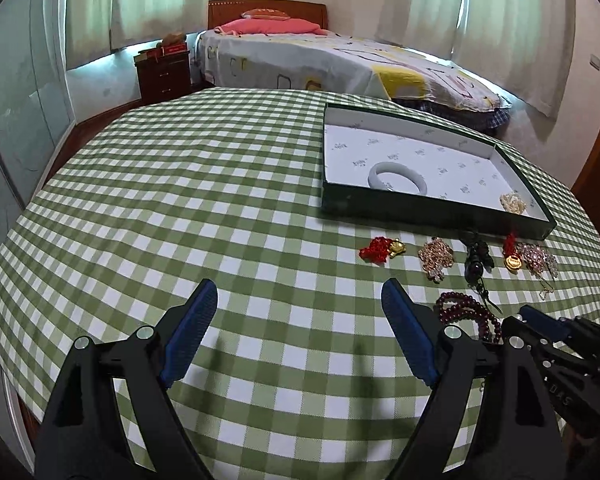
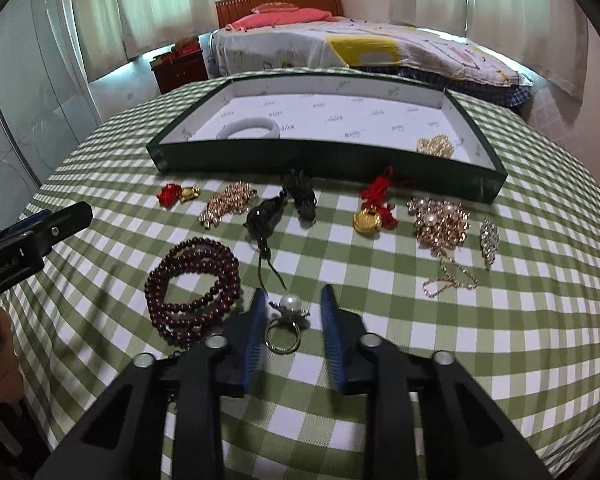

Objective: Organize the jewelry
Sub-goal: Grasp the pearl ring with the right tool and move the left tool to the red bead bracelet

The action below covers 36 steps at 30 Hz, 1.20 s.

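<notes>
Right gripper (image 2: pixel 293 300) lines up around the pearl ring (image 2: pixel 286 322)!
Ring lies on the bench (image 2: pixel 500 340) between narrowed, non-touching fingers; left gripper (image 1: pixel 299 292) hovers wide, empty.

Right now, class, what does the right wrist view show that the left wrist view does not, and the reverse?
Only the right wrist view shows the pearl ring between the right gripper fingers, and a crystal brooch. Only the left wrist view shows the left gripper open over bare checked cloth. Both show the green tray holding a white bangle, and the dark red beads.
</notes>
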Tool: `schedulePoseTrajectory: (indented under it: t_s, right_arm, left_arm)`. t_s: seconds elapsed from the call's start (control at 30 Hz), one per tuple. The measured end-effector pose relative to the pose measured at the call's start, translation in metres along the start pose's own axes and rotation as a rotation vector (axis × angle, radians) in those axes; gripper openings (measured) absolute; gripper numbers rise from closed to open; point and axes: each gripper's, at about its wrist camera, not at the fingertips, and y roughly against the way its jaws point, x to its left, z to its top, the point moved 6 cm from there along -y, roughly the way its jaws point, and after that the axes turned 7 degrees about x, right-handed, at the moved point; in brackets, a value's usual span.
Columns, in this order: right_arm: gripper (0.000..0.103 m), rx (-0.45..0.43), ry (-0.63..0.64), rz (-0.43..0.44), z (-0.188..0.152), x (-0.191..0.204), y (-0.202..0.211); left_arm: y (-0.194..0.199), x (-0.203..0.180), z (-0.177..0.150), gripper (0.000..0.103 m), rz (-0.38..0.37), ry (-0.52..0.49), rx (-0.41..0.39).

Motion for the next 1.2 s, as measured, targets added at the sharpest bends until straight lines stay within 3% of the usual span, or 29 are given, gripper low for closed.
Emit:
schedulePoseTrajectory:
  t_s: [0.57,1.2]
  right_arm:
    - [0.022,-0.024,-0.041,-0.032,-0.009,-0.029,0.021]
    - [0.022,-0.054,-0.136,-0.035,-0.017,-0.073,0.028]
  left_arm:
    - [-0.001,-0.055,-0.017,0.082,-0.119,-0.078,0.039]
    - [-0.021,-0.109,-0.032,0.082,-0.112,-0.205,0.078]
